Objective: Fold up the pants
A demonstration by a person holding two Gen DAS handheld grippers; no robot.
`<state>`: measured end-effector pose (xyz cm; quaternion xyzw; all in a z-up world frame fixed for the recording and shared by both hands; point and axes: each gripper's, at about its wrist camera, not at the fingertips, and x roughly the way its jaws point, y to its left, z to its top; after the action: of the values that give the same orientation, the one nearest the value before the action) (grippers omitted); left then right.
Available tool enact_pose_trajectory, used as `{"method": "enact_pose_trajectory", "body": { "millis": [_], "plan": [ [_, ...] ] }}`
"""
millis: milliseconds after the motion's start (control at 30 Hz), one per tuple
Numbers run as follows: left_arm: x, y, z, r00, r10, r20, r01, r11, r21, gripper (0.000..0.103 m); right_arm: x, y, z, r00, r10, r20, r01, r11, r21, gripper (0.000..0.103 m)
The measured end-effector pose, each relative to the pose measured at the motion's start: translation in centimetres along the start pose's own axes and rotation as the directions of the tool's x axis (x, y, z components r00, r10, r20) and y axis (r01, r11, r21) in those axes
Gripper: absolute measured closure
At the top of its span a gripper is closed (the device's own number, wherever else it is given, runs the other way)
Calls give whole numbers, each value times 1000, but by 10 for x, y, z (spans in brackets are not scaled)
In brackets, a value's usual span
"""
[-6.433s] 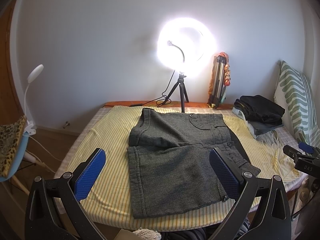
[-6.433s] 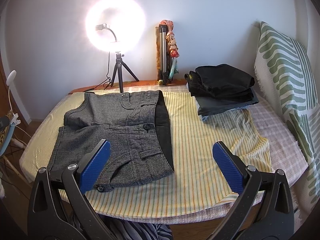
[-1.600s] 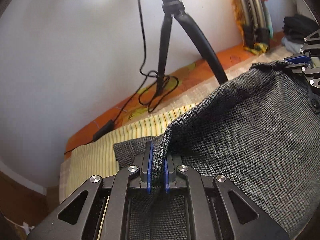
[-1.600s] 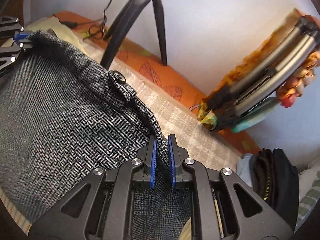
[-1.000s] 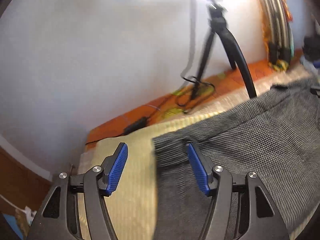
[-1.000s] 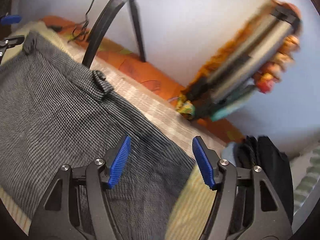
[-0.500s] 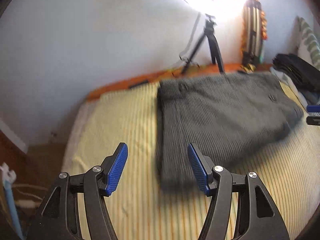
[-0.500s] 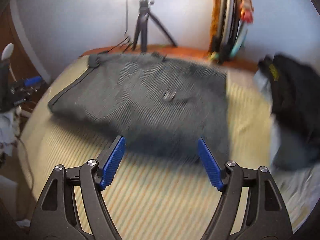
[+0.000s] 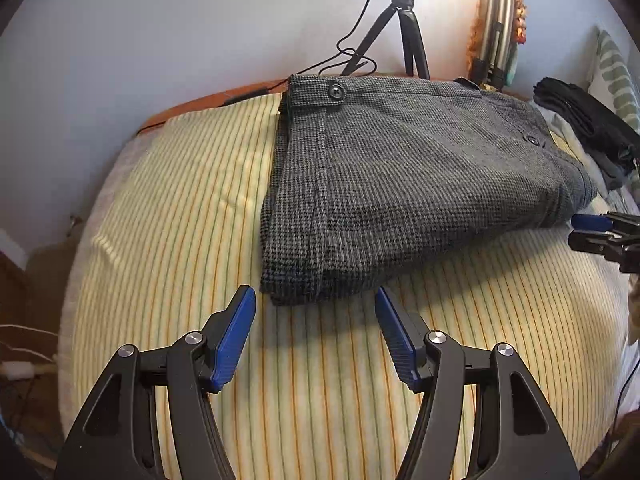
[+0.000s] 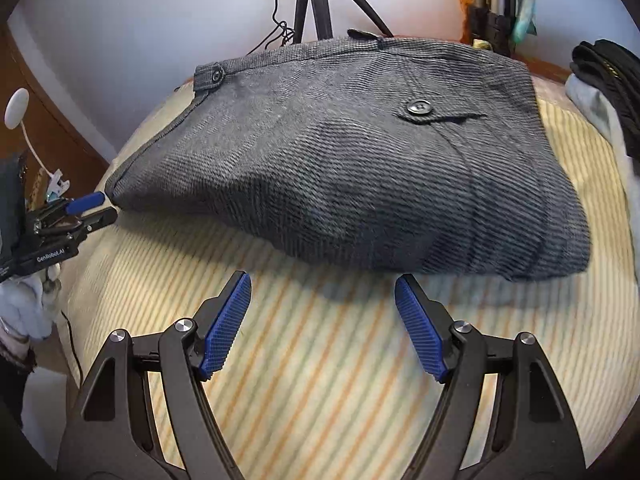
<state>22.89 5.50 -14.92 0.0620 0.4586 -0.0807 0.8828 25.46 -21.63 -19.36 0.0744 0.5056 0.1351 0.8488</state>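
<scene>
Nearest me, my left tool and right tool hang spread wide, holding nothing. Beyond them the pants lie folded on the striped surface; I judge only a final tidy remains.

left hand-held gripper agape, right hand-held gripper agape

Each hand-held gripper, left and right, has black angular cut-out arms, silver round screws, and blue ribbed fingertips. White "GenRobot.AI" lettering marks the left one's side.
</scene>
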Motion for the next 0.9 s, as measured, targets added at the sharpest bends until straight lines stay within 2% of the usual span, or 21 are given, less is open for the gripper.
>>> {"method": "enact_pose_trajectory", "body": {
  "millis": [100,267,367,433,467,500,533,600,667,800,900],
  "plan": [
    [8,-1,2,1000,5,-3,-5,1000,1,42,8,4,4,1000,4,10,-4,1000,9,26],
    [17,0,5,1000,11,-12,-11,1000,-6,49,19,9,12,1000,10,15,-10,1000,26,24],
    [17,1,7,1000,11,-8,-11,1000,-6,57,23,14,17,1000,1,19,-1,1000,6,23],
    [17,4,8,1000,-2,-11,1,1000,-9,63,23,15,19,999,23,23,-24,1000,11,24],
    [17,5,9,1000,-8,-11,7,1000,-14,64,22,14,20,999,43,25,-43,999,16,30],
    [16,5,10,1000,-10,-9,10,1000,-17,66,21,14,20,997,67,22,-68,997,20,46],
    [14,6,12,999,-23,-32,22,1000,-14,67,21,15,22,995,101,12,-102,995,24,56],
    [10,5,14,999,-24,-22,24,1000,0,71,18,18,26,988,157,-7,-157,987,21,92],
    [6,4,18,1000,-24,-14,24,1000,13,73,12,20,30,981,194,-10,-194,981,12,94],
    [-6,6,29,1000,-26,16,26,1000,15,74,-14,28,45,967,250,43,-249,968,-11,97],
    [-11,9,34,999,-31,35,30,1000,4,75,-29,34,52,972,228,56,-227,973,-28,97]
  ]
}}
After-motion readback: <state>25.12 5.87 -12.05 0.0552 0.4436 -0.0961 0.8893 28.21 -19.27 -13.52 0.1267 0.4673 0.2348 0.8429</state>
